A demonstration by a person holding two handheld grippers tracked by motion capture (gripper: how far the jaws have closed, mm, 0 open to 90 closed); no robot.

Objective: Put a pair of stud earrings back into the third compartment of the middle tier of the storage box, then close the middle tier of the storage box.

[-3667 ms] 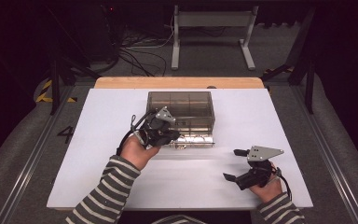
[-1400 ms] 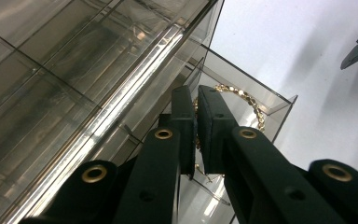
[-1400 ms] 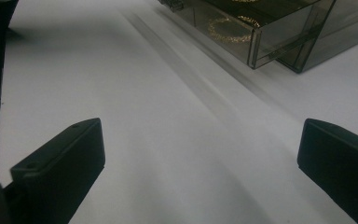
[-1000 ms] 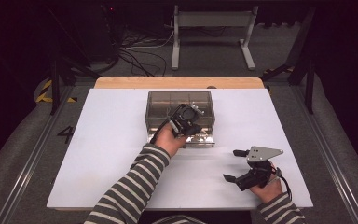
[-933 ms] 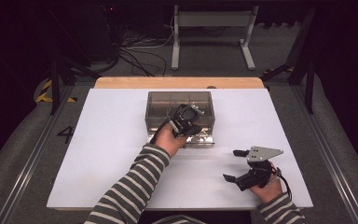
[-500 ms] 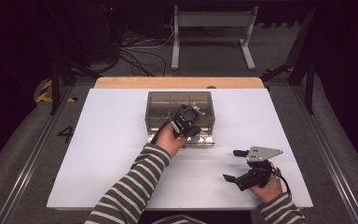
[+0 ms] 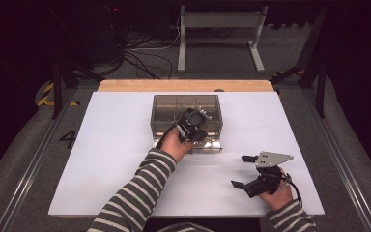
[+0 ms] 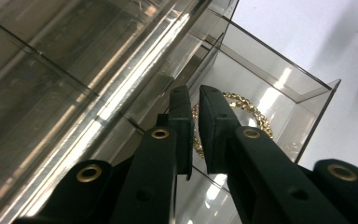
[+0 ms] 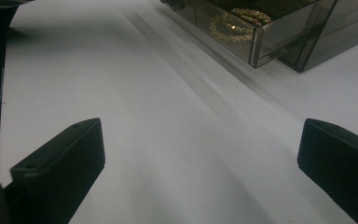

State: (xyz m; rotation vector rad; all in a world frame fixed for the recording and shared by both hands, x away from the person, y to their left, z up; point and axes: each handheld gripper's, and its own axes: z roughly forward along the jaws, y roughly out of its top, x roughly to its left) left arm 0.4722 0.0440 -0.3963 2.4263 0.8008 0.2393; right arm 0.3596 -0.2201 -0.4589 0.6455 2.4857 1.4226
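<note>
A smoky clear acrylic box (image 7: pixel 186 104) stands at the middle of the white table (image 7: pixel 106 159), with its lower drawer (image 7: pixel 211 144) pulled out toward me. A gold chain bracelet (image 8: pixel 256 116) lies coiled on the drawer floor (image 9: pixel 237 22). My left gripper (image 7: pixel 193 124) hangs over the front of the box, pointing down at the drawer. In the left gripper view its jaws (image 8: pixel 194 100) stand almost together with nothing between them, and the bracelet lies below, past their tips. My right gripper (image 7: pixel 238 170) rests on the table at the near right, jaws (image 9: pixel 200 154) wide apart and empty.
The drawer's clear walls (image 8: pixel 318 109) rise around the bracelet. A wooden board (image 7: pixel 183 85) edges the table's far side. Behind it on the floor are a metal stand (image 7: pixel 217 29) and loose cables (image 7: pixel 140 53). Bare white table lies left and right of the box.
Since the earliest frame my left hand has moved right, from the box's left front to over the open drawer. Within the last second neither hand has shifted.
</note>
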